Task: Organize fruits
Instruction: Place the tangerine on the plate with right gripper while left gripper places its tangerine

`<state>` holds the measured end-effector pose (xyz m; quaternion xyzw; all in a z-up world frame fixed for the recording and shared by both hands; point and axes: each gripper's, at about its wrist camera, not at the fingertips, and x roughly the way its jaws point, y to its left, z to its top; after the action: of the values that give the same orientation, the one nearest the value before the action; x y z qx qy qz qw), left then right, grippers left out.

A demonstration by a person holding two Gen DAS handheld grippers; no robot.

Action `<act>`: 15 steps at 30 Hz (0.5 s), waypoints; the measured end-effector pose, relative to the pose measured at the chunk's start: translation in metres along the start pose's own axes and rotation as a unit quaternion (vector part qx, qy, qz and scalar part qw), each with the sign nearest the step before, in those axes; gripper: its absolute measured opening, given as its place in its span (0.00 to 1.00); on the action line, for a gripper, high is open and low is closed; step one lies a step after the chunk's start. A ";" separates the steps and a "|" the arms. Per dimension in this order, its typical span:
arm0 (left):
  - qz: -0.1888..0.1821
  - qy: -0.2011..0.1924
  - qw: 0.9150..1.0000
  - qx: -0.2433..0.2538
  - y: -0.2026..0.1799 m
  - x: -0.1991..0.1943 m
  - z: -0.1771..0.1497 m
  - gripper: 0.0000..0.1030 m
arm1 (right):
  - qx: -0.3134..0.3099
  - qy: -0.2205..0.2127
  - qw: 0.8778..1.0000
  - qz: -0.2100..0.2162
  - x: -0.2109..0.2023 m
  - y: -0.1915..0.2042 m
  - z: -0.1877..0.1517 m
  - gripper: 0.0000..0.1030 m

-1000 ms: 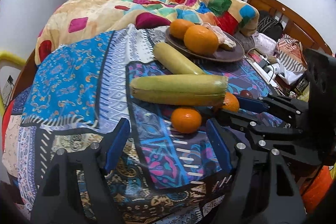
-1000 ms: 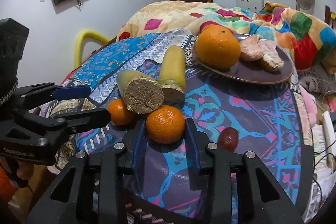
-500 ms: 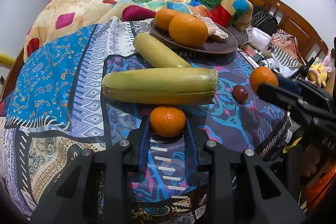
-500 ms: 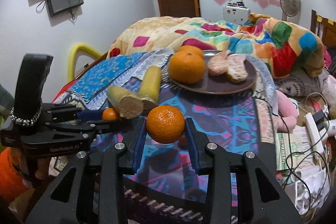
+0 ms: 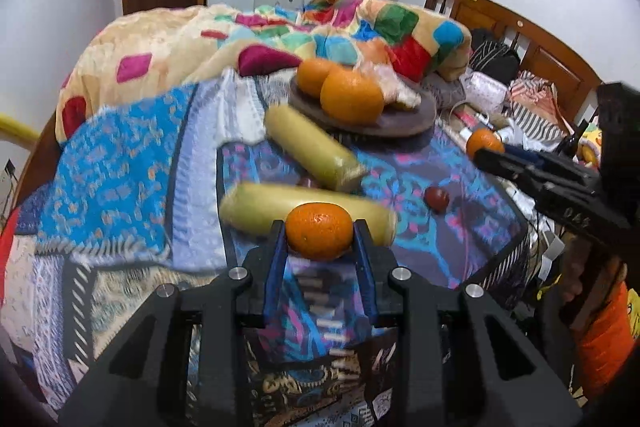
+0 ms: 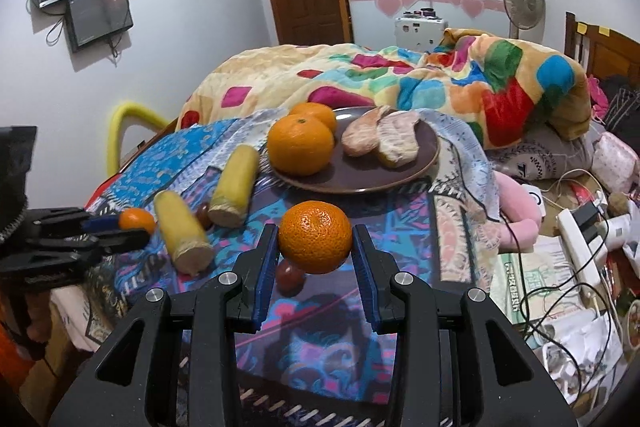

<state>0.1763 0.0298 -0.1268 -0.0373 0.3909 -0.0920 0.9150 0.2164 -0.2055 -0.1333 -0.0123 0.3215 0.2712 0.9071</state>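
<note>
My left gripper is shut on a small orange tangerine and holds it above the patterned cloth, in front of a long yellow corn cob. My right gripper is shut on another tangerine, lifted above the cloth short of the brown plate. The plate holds two large oranges and peeled pomelo pieces. A second corn cob lies by the plate. The right gripper with its tangerine also shows at the right of the left wrist view.
A small dark red fruit lies on the cloth; it shows under the right gripper. A colourful quilt is heaped behind the plate. Cables, a power strip and clutter lie off the right edge.
The left gripper closed on the near tangerine and lifted it. The right gripper rose with its tangerine and moved toward the plate.
</note>
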 end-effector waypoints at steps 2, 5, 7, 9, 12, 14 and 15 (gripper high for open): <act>0.001 -0.009 1.000 0.005 -0.001 0.000 0.011 0.32 | 0.002 -0.003 1.000 -0.004 0.002 -0.005 0.004 0.33; 0.003 -0.014 1.000 0.007 0.000 0.006 0.025 0.32 | 0.004 -0.005 1.000 -0.010 0.007 -0.012 0.009 0.33; 0.010 -0.018 1.000 0.008 0.001 0.014 0.037 0.32 | 0.005 -0.005 1.000 -0.014 0.010 -0.017 0.013 0.33; 0.021 -0.018 1.000 0.013 0.002 0.023 0.046 0.32 | 0.006 -0.004 1.000 -0.016 0.013 -0.021 0.017 0.33; 0.027 -0.014 0.999 0.016 0.005 0.039 0.061 0.32 | 0.002 -0.006 1.000 -0.023 0.017 -0.026 0.022 0.33; 0.029 -0.014 0.999 0.020 0.006 0.047 0.070 0.32 | -0.001 -0.006 1.000 -0.028 0.020 -0.030 0.026 0.33; 0.030 -0.015 0.999 0.023 0.006 0.051 0.074 0.32 | -0.002 -0.006 1.000 -0.029 0.021 -0.031 0.028 0.33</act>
<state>0.2655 0.0253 -0.1123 -0.0059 0.3761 -0.0733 0.9236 0.2614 -0.2167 -0.1286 -0.0218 0.3150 0.2451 0.9166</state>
